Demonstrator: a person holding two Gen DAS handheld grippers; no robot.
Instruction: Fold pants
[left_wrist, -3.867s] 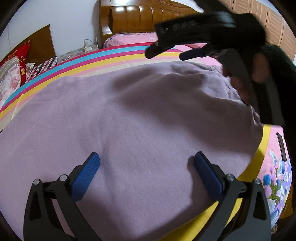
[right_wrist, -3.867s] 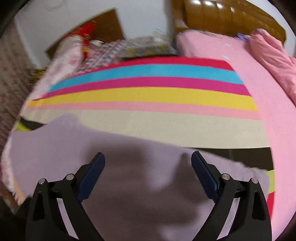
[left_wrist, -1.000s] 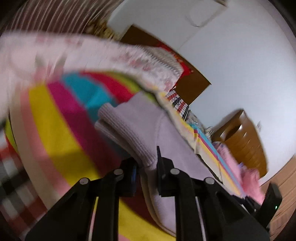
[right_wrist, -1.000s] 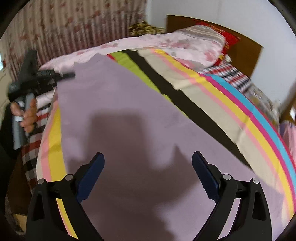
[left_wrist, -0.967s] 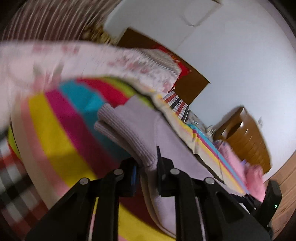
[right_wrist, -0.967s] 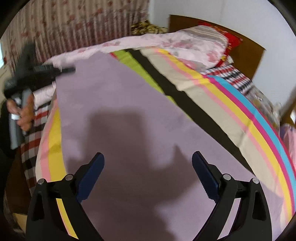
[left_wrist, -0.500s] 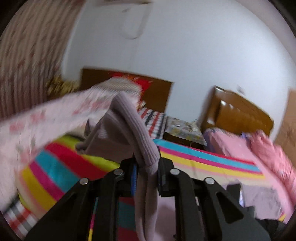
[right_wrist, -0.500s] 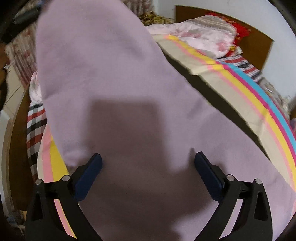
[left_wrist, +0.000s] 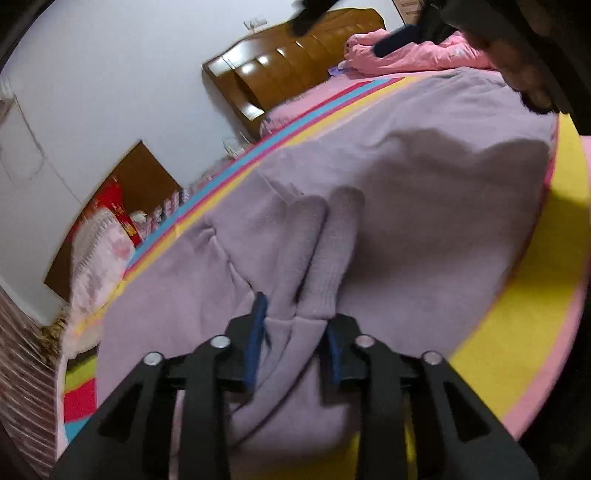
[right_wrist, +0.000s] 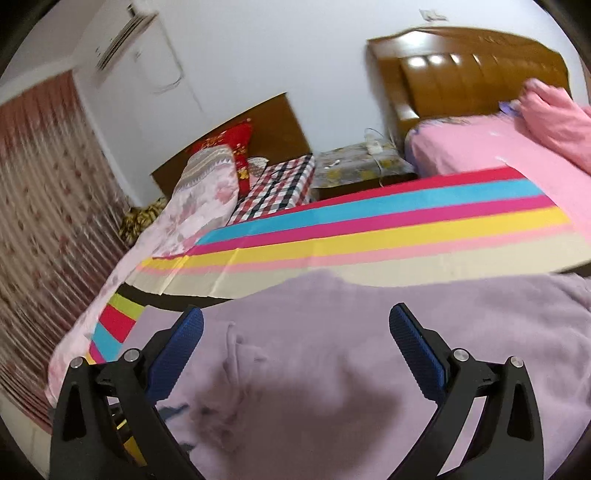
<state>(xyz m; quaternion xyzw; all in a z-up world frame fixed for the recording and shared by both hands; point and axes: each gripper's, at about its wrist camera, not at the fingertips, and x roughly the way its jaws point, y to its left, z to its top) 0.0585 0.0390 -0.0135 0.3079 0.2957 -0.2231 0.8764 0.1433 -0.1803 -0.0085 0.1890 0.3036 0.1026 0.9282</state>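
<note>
The mauve pants (left_wrist: 424, 192) lie folded over on the striped bed sheet (left_wrist: 546, 295). Their two ribbed cuffs (left_wrist: 332, 251) rest on top of the upper part of the pants. My left gripper (left_wrist: 295, 321) is low over them, its jaws opening, and the cuff end of the fabric lies loosely between the blue pads (left_wrist: 258, 325). In the right wrist view my right gripper (right_wrist: 295, 314) is wide open above the pants (right_wrist: 369, 350) with nothing between its fingers. It also shows at the top right of the left wrist view as a dark right gripper (left_wrist: 399, 38), held by a hand.
The striped sheet (right_wrist: 369, 229) covers the bed beyond the pants. A floral quilt (right_wrist: 199, 199) and a red pillow (right_wrist: 229, 142) lie at the left. A nightstand (right_wrist: 354, 162), a wooden headboard (right_wrist: 461, 70) and a pink quilt (right_wrist: 554, 114) stand behind.
My left gripper carried the cuffs up and across the bed, laid them on the other end of the pants, and its jaws parted. The right gripper swung away toward the headboards, still open.
</note>
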